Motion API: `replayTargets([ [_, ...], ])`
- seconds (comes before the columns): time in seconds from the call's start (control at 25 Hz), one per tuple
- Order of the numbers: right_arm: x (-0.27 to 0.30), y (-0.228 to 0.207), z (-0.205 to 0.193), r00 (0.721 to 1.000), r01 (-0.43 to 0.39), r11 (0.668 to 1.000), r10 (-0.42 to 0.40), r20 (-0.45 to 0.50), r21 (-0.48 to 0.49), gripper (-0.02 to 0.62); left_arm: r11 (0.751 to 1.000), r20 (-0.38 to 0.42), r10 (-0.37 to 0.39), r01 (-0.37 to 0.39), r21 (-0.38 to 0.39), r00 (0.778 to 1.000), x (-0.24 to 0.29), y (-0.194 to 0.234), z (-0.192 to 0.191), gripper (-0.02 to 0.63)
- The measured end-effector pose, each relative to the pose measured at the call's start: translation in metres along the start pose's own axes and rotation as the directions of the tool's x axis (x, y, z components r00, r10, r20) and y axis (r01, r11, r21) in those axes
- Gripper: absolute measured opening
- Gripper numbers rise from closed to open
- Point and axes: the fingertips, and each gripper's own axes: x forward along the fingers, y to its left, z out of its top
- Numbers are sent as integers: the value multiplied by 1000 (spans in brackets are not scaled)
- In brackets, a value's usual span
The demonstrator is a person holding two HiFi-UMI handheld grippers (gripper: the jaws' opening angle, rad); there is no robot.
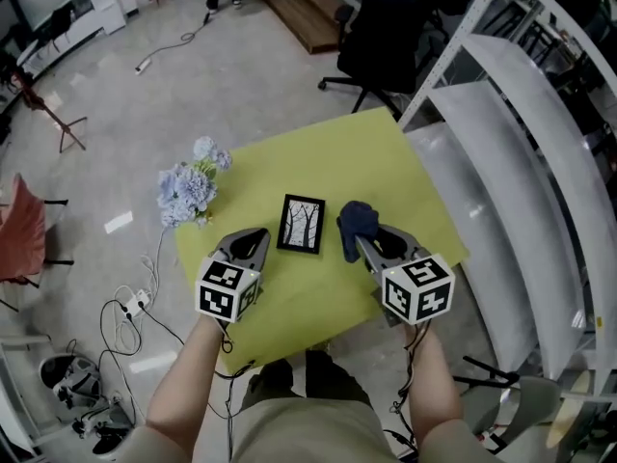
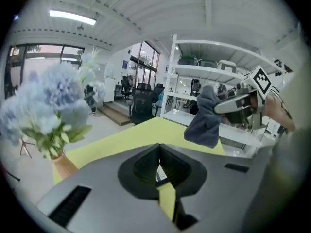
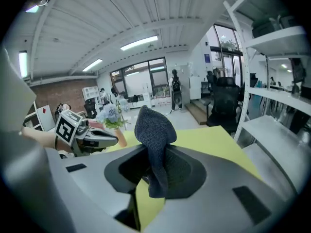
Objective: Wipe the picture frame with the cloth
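Observation:
A small black picture frame [image 1: 301,224] with a white tree print lies flat on the yellow table [image 1: 376,157]. My right gripper [image 1: 364,245] hovers just right of the frame, shut on a dark blue cloth [image 1: 356,222]. The cloth [image 3: 154,130] bunches up out of the jaws in the right gripper view and hangs from them in the left gripper view [image 2: 204,121]. My left gripper [image 1: 256,235] sits just left of the frame, jaws together and holding nothing [image 2: 159,165]. The frame itself is hidden in both gripper views.
A vase of pale blue flowers [image 1: 192,185] stands at the table's left corner, close to the left gripper [image 2: 51,98]. White metal shelving [image 1: 525,152] runs along the right side. An office chair [image 1: 371,41] stands beyond the table. Cables [image 1: 135,307] lie on the floor at the left.

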Motion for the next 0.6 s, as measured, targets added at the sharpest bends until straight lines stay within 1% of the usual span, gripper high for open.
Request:
replayTargets([
  [0.12, -26, 13, 33, 996, 17, 1000, -16, 87, -14, 94, 997, 49, 17, -20, 76, 999, -27, -6, 30, 8],
  [0.24, -54, 24, 62, 986, 31, 999, -26, 164, -31, 95, 989, 102, 27, -42, 144, 994, -53, -17, 61, 8],
  [0.4, -89, 33, 93, 965, 48, 997, -33, 259, -54, 95, 988, 175, 4, -31, 150, 985, -84, -38, 103, 8],
  [0.6, -132, 55, 124, 931, 48, 994, -11, 365, -93, 97, 974, 272, -1, -60, 218, 962, -128, -60, 147, 8],
])
